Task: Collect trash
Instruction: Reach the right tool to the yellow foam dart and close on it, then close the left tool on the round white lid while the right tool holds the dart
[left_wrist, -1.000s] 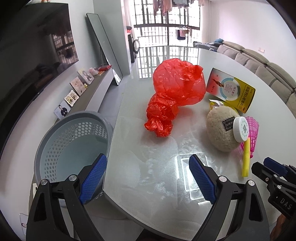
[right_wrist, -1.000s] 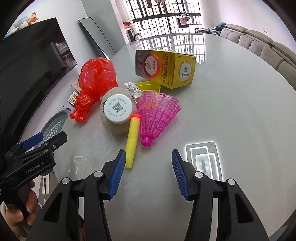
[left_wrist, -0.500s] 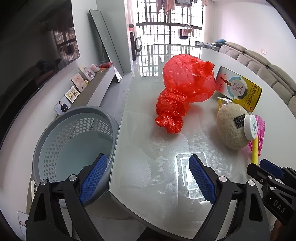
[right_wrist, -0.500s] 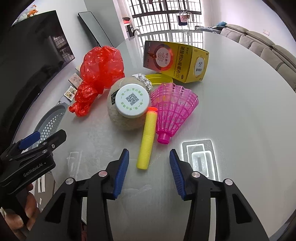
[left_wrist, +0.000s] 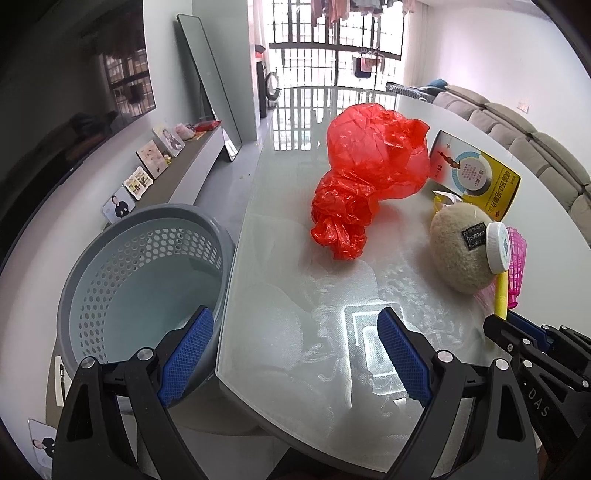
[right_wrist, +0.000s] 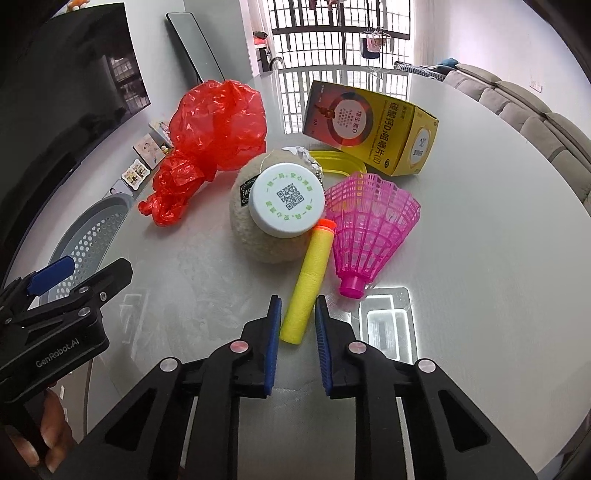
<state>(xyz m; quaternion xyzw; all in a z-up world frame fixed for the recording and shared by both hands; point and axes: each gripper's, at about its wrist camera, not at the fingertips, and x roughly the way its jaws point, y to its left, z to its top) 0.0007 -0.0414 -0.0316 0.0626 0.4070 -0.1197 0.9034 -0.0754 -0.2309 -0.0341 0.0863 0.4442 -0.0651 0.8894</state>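
Observation:
A yellow foam dart (right_wrist: 314, 273) with an orange tip lies on the glass table (right_wrist: 480, 258), leaning against a beige fuzzy ball (right_wrist: 258, 236) that has a white cap. My right gripper (right_wrist: 297, 301) is closing around the dart's near end; the pads flank it, with a thin gap showing on the left side. A pink plastic shuttlecock (right_wrist: 369, 225), a yellow box (right_wrist: 373, 125) and a crumpled red plastic bag (right_wrist: 218, 136) lie around them. My left gripper (left_wrist: 295, 317) hangs open and empty over the table's left edge, beside the grey perforated basket (left_wrist: 166, 212).
A yellow lid (right_wrist: 332, 162) and a foil scrap (right_wrist: 303, 153) lie behind the ball. The basket stands on the floor left of the table. A low shelf with photo frames (left_wrist: 147, 162), a leaning mirror and a dark TV line the left wall; a sofa (left_wrist: 546, 147) runs along the right.
My right gripper has moved forward to the dart and its jaws have narrowed from wide apart to close around the dart's near end. The left gripper has stayed open and almost still.

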